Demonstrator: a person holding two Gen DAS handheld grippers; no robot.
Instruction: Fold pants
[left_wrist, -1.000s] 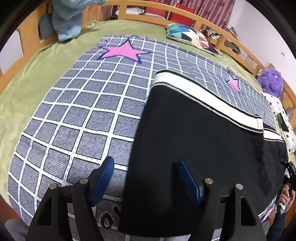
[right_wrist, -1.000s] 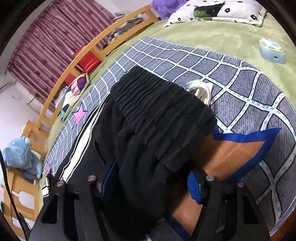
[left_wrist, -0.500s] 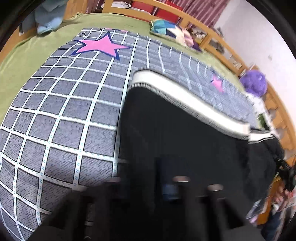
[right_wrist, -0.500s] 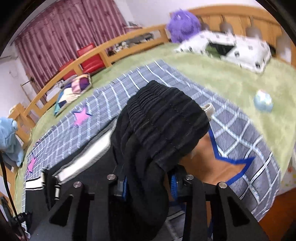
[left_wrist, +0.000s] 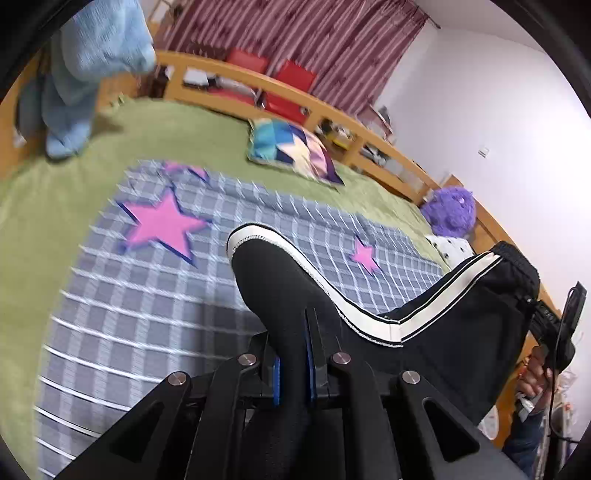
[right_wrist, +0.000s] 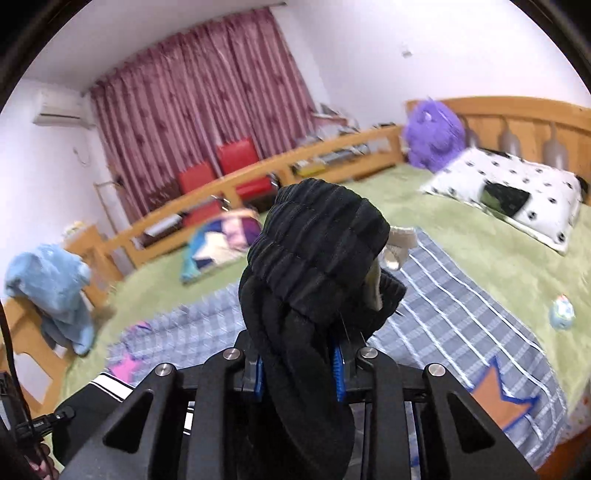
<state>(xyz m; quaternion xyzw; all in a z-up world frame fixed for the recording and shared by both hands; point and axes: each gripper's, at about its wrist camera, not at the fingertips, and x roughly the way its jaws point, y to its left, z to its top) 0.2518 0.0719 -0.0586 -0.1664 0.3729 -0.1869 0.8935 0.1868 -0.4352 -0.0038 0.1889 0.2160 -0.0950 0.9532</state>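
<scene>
My left gripper (left_wrist: 293, 360) is clamped on the hem end of the black pants (left_wrist: 443, 332); my right gripper (right_wrist: 299, 363) is closing, pads pressing the bunched waistband, lifted above the checked blanket (left_wrist: 147, 295).

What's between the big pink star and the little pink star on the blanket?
In the left wrist view, the black pants' white-striped leg end lies between the big pink star and little pink star.

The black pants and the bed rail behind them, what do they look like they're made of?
Black pants: soft knit fabric, matte, probably jersey or sweatpant cloth; it drapes limply, and the waistband is ribbed and gathered like elastic. A white woven-looking stripe runs down the side.
Bed rail: light wood, smooth with a slight sheen, likely varnished.
</scene>
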